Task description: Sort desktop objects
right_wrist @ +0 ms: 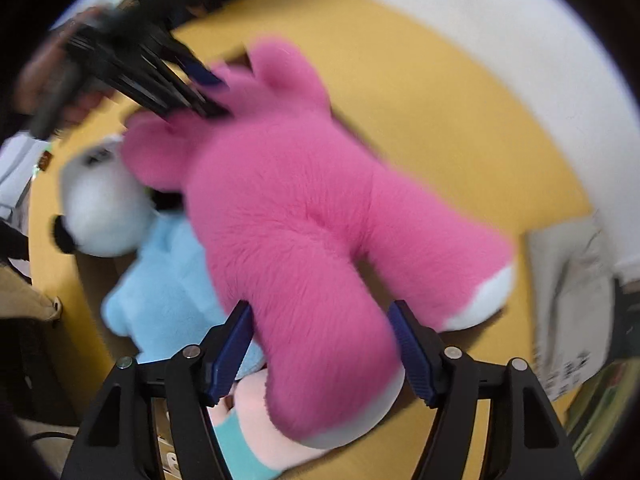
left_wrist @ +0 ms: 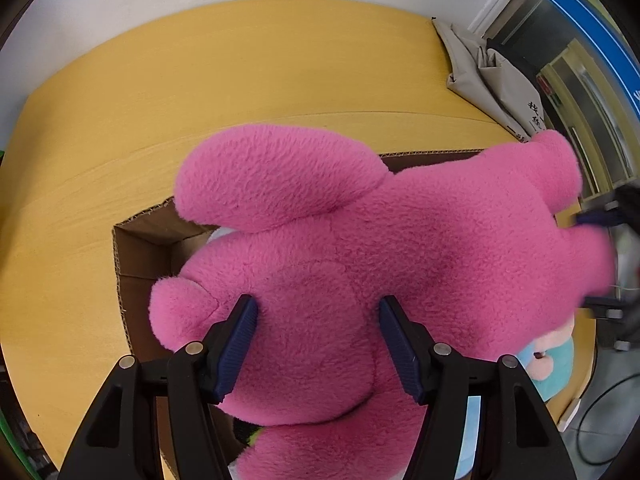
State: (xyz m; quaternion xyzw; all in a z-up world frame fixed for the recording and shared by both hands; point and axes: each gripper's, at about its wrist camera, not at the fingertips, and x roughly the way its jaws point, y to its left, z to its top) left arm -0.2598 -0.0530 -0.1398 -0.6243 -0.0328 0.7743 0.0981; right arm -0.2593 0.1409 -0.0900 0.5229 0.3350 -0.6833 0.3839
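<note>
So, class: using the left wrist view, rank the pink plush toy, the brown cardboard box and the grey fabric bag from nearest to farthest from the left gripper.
1. Pink plush toy: between the left gripper fingers.
2. Brown cardboard box: beneath the toy, left.
3. Grey fabric bag: far right corner of the yellow wooden table.

Pink plush bear (right_wrist: pixel 288 208), white-soled feet, stretched lengthwise above open cardboard box (left_wrist: pixel 136 240); white, blue plush beneath

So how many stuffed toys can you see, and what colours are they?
Pink: 1, the big pink plush, held between the fingers of both the left gripper and the right gripper.
Light blue: 1, the blue plush.
White: 1, the white plush with black ears.
Peach and teal: 1, the peach and teal plush.
Total: 4 toys.
</note>
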